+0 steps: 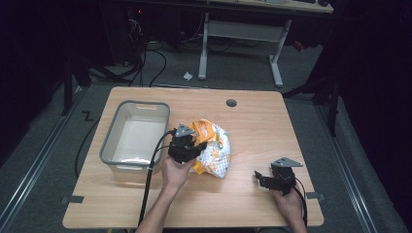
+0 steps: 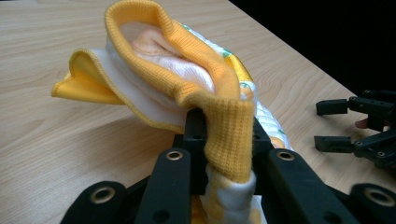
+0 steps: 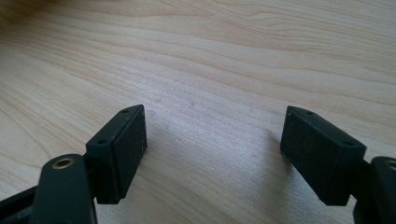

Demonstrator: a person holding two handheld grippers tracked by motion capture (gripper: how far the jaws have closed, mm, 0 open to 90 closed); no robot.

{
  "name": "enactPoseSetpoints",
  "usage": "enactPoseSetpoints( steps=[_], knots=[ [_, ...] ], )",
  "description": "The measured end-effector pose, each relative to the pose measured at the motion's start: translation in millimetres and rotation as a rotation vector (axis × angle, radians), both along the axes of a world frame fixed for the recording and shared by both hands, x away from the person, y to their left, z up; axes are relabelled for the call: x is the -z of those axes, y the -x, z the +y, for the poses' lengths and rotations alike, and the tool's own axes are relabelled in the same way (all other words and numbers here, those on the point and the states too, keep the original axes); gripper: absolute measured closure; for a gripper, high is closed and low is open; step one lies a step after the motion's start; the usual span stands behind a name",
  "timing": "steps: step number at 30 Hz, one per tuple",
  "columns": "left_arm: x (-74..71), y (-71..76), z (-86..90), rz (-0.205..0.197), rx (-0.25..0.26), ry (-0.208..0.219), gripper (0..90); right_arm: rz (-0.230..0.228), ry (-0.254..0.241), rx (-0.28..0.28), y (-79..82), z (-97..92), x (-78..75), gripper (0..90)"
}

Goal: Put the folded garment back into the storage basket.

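- The wooden table [image 1: 252, 121] is seen from above, with a grey plastic tub [image 1: 133, 137] standing at about 9 o'clock from its middle; nothing is seen inside the tub, only its pale floor.
- A small yellow-and-white printed garment [image 1: 216, 148] is lying near the table's middle, just beside the tub at its 3 o'clock side, one end raised off the wood.
- The garment's ribbed yellow hem [image 2: 231, 128] is pinched between the pressed-together jaws of the left gripper [image 1: 187, 145], so the grasp-and-lift step is judged to be in hand.
- The next move is judged to call for the garment to be carried toward 9 o'clock, over the tub's near wall, and let go only once the trailing cloth is hung clear of the rim.
- The right gripper [image 1: 265, 178] is held at about 4 o'clock, well apart from the garment, its jaws spread wide over bare wood with nothing between them.
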State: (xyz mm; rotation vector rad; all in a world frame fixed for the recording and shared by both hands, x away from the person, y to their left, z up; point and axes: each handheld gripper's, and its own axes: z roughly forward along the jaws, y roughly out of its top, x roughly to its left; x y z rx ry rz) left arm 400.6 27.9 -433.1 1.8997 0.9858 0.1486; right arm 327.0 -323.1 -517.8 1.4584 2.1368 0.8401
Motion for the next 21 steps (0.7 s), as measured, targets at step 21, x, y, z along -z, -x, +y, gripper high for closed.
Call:
enactPoseSetpoints(
  steps=[21],
  knots=[
    [-21.7,2.4,25.0,-0.035,-0.003,0.023,77.2,0.001,0.000,0.000,0.0,0.0,0.0,23.1]
  ],
)
